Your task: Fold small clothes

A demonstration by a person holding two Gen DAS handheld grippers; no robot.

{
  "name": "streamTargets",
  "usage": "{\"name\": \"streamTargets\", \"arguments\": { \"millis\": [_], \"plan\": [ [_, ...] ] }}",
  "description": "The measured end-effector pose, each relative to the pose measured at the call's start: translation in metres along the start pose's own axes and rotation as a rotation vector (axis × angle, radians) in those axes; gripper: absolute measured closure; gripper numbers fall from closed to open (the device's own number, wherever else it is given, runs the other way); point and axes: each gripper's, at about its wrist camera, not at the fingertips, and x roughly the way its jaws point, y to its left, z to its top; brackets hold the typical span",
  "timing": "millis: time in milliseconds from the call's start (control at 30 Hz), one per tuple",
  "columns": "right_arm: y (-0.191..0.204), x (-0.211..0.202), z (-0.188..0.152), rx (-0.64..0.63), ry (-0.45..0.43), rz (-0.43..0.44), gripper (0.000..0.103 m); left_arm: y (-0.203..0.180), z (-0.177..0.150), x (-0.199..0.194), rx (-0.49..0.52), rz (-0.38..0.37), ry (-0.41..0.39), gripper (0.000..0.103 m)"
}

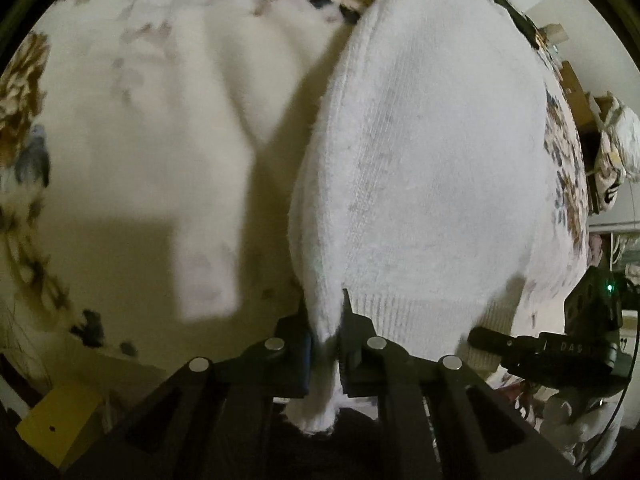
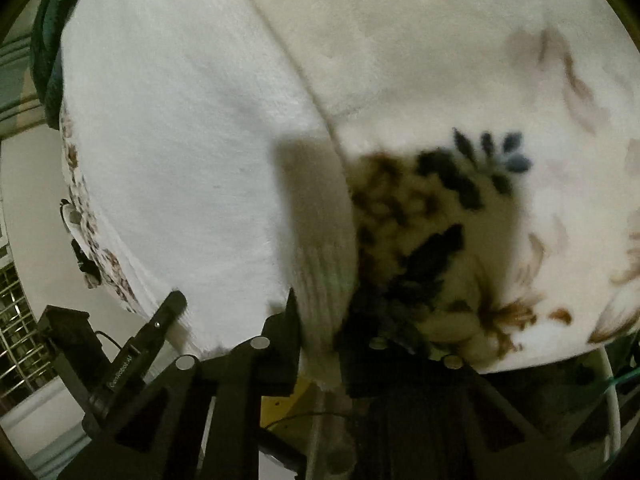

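Both my grippers, left (image 1: pixel 325 330) and right (image 2: pixel 320 332), pinching sweater (image 1: pixel 420 160) hem above bedspread (image 1: pixel 100 140); fold barely begun.

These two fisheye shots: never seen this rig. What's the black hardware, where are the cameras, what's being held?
No robot here: a person holds a two-finger gripping tool in each hand, and each tool carries a camera looking forward along its fingers.

The left wrist view shows the left tool, its black fingers closed on the ribbed hem of a small white knitted garment. The right tool shows at that picture's right edge.

The right wrist view shows the right tool, also clamped on the hem of that garment, with the left tool visible at lower left.

Underneath lies a cream floral blanket. A sleeve of the garment appears to rest on it, though it is blurred.
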Motion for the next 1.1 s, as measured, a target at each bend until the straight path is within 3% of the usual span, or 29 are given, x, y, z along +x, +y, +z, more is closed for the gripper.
{"name": "streamTargets", "arguments": {
  "millis": [333,567,833,1100],
  "plan": [
    [0.035,-0.073,-0.018,-0.052,-0.055,0.205,0.089,-0.01,0.006,-0.089,-0.062,-0.124,-0.092,0.096],
    [0.068,-0.15,0.005,-0.09,-0.142,0.339,0.089,-0.051,0.054,-0.128,-0.098,-0.221,-0.213,0.096],
    [0.112,-0.219,0.096,-0.124,-0.288,0.378,0.089,-0.084,0.177,-0.125,-0.105,-0.331,-0.328,0.096],
    [0.163,-0.226,0.254,-0.003,-0.372,0.399,0.087,-0.103,0.315,-0.083,-0.117,-0.403,-0.287,0.093]
  ]
}}
